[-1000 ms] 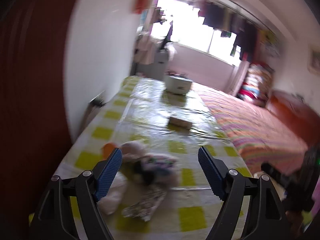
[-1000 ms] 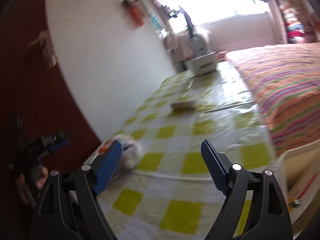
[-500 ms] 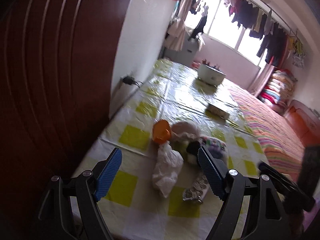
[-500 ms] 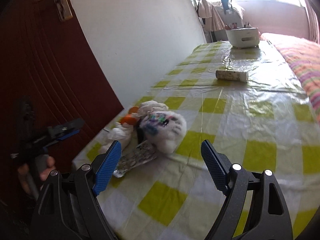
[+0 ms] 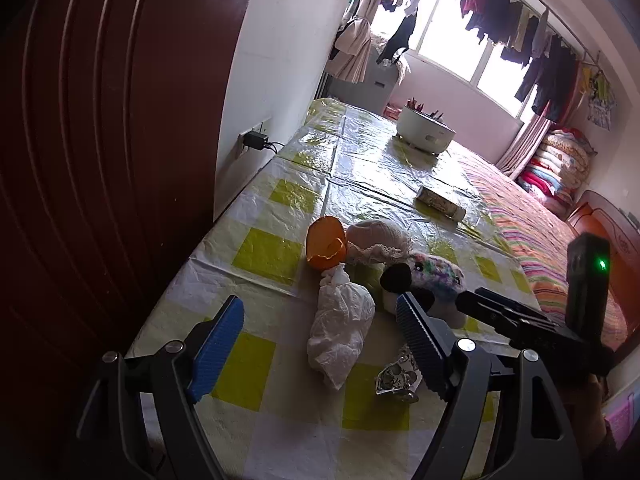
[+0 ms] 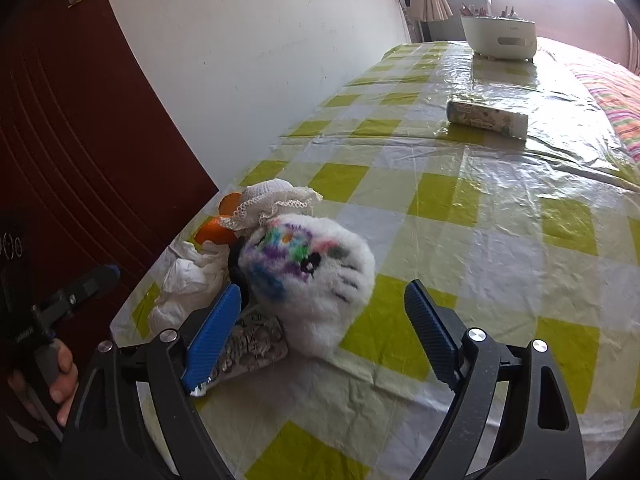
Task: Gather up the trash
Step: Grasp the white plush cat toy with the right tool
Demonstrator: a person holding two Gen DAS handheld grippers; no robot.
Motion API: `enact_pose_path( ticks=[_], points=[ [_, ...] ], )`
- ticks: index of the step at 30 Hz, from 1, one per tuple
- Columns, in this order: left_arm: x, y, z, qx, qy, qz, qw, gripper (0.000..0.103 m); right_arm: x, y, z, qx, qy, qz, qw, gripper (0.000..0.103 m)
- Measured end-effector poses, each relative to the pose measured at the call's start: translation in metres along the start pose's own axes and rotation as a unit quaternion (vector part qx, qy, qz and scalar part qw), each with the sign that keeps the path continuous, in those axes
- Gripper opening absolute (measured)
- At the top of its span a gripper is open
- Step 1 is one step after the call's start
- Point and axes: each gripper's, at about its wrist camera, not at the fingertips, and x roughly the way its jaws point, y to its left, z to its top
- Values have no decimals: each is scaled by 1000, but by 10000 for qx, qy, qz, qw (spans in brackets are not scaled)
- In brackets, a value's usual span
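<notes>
A pile lies on the near end of the checked table [image 5: 280, 416]: a crumpled white tissue [image 5: 340, 328], an orange peel [image 5: 325, 242], a lace cloth bundle [image 5: 378, 240], a fluffy white plush with coloured marks [image 6: 312, 276] and a shiny foil wrapper [image 5: 396, 376]. My left gripper [image 5: 320, 344] is open, above the table, with the tissue between its fingers in the view. My right gripper [image 6: 324, 332] is open, just short of the plush; the wrapper [image 6: 252, 344] lies by its left finger. The tissue [image 6: 188, 280] and peel [image 6: 214, 230] sit behind.
A lying printed tube [image 5: 440, 202] and a white round pot [image 5: 426, 128] stand farther along the table. A dark red door [image 5: 100, 160] and a white wall with a plugged socket [image 5: 256, 140] are on the left. A striped bedspread [image 5: 552, 248] borders the right.
Both grippers have swung toward the pile and come closer to it; the views have steadied. Both stay open and empty.
</notes>
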Motion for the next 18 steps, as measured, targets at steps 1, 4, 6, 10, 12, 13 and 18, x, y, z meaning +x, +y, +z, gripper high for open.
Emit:
enact_pose_path(
  ticks=[1,4,6,10,12,13,18],
  points=[
    [1,0,0,16,8,8,10000,76,0,2,1,31,24,28,10000,85],
    [4,-2,-1,83,35,38,10000,76,9,5,5,31,120,21,9999,85],
    [5,-3,-2,124,39,65,9999,76,16,8,8,0,170,8,9999,85],
    [7,-4,-3,193,72,99,9997,76,30,9,9,-28,309,-47,9995,85],
    [9,-5,-3,214,93,110,9997,76,36,7,8,-12,393,-32,9992,85],
    [10,-5,-3,225,113,111,9996,76,36,7,8,-1,386,-37,9992,85],
    [14,-5,-4,221,170,90,9996,76,30,10,7,-93,320,25,9994,58]
  ],
)
